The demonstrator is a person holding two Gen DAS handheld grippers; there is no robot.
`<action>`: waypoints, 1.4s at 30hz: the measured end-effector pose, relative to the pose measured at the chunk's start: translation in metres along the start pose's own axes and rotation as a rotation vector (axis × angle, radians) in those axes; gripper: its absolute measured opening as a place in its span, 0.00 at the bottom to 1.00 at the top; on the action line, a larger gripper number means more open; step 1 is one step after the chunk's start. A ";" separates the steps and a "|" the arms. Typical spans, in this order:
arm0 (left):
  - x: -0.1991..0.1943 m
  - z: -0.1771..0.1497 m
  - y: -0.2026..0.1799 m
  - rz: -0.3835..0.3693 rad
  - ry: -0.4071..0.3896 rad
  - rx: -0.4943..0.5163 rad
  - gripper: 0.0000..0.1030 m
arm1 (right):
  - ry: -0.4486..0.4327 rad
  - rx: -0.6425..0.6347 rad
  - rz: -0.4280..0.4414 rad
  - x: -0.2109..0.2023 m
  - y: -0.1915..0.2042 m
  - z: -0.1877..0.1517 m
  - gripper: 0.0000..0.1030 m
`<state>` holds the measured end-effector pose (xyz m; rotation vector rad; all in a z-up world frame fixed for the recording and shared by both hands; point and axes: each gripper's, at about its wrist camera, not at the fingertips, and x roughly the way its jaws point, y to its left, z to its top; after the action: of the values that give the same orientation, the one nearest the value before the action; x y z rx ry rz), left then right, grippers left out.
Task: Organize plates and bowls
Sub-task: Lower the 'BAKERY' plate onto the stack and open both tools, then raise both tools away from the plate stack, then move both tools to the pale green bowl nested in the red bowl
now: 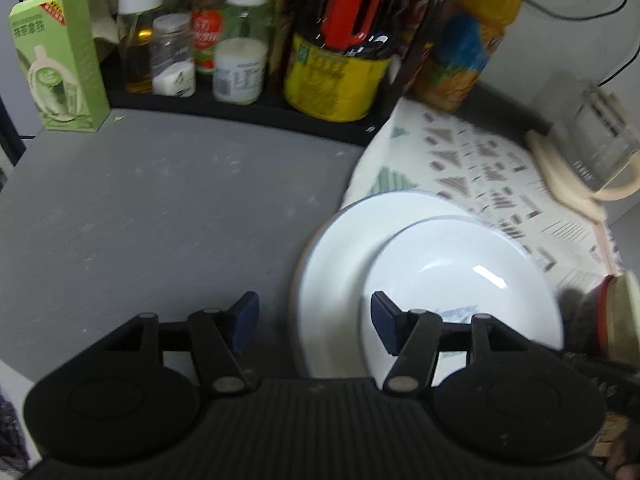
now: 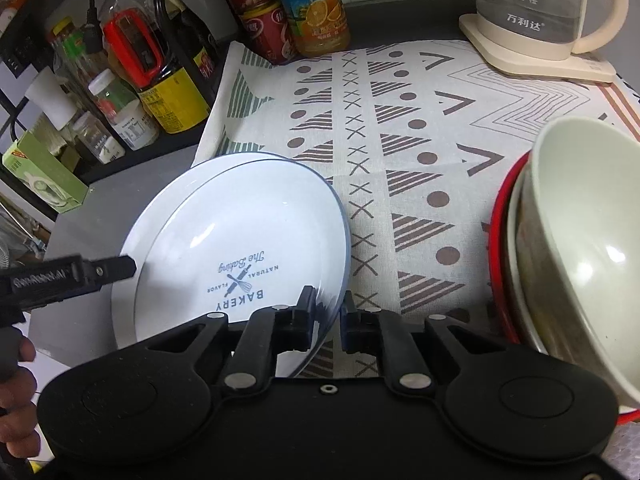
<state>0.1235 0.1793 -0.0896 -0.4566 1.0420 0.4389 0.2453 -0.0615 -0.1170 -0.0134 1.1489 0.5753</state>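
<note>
the right gripper is clenching the near rim of a white plate, one finger lying inside the rim and the other outside it. the plate is tilting, its gripped edge raised and its far edge pointing toward the bottle rack; its printed "bakery" lettering is reading upside down in the right wrist view. it is sitting inside, or just above, a second white plate whose rim is showing as a crescent on the left and far side; whether the two are touching cannot be told. both plates are straddling the border between the grey tabletop and the patterned cloth. the left gripper is hovering with its jaws released and holding nothing, one blue pad over the tabletop and the other over the plates; in the right wrist view its finger is reaching to the left rim of the stack. at the right, a pale bowl is leaning inside a red-rimmed dish together with another pale vessel. a glass kettle on its cream base is standing at the far corner of the cloth. a yellow tin on the rack is holding dark and red utensils, and a green carton is standing upright beside the rack.
</note>
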 end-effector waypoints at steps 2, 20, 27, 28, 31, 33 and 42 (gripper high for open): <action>0.006 -0.002 0.001 -0.006 0.019 -0.004 0.58 | 0.005 -0.010 -0.008 0.003 0.002 0.001 0.13; 0.008 0.000 0.005 -0.038 0.015 -0.020 0.30 | -0.028 0.027 0.022 0.000 0.003 0.009 0.29; -0.017 0.014 -0.008 -0.024 -0.056 -0.002 0.61 | -0.133 0.045 0.069 -0.031 -0.001 0.015 0.53; -0.021 0.015 -0.011 -0.022 -0.073 0.004 0.66 | -0.141 0.048 0.074 -0.034 -0.002 0.015 0.55; -0.030 0.018 -0.022 -0.017 -0.097 0.029 0.74 | -0.180 0.056 0.084 -0.045 -0.005 0.015 0.57; -0.035 0.020 -0.028 -0.028 -0.107 0.042 0.75 | -0.201 0.066 0.087 -0.052 -0.009 0.014 0.58; -0.047 0.017 -0.072 -0.106 -0.120 0.116 0.76 | -0.293 0.118 0.069 -0.088 -0.037 0.011 0.64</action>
<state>0.1543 0.1234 -0.0299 -0.3753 0.9172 0.3062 0.2467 -0.1271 -0.0471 0.2067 0.8982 0.5491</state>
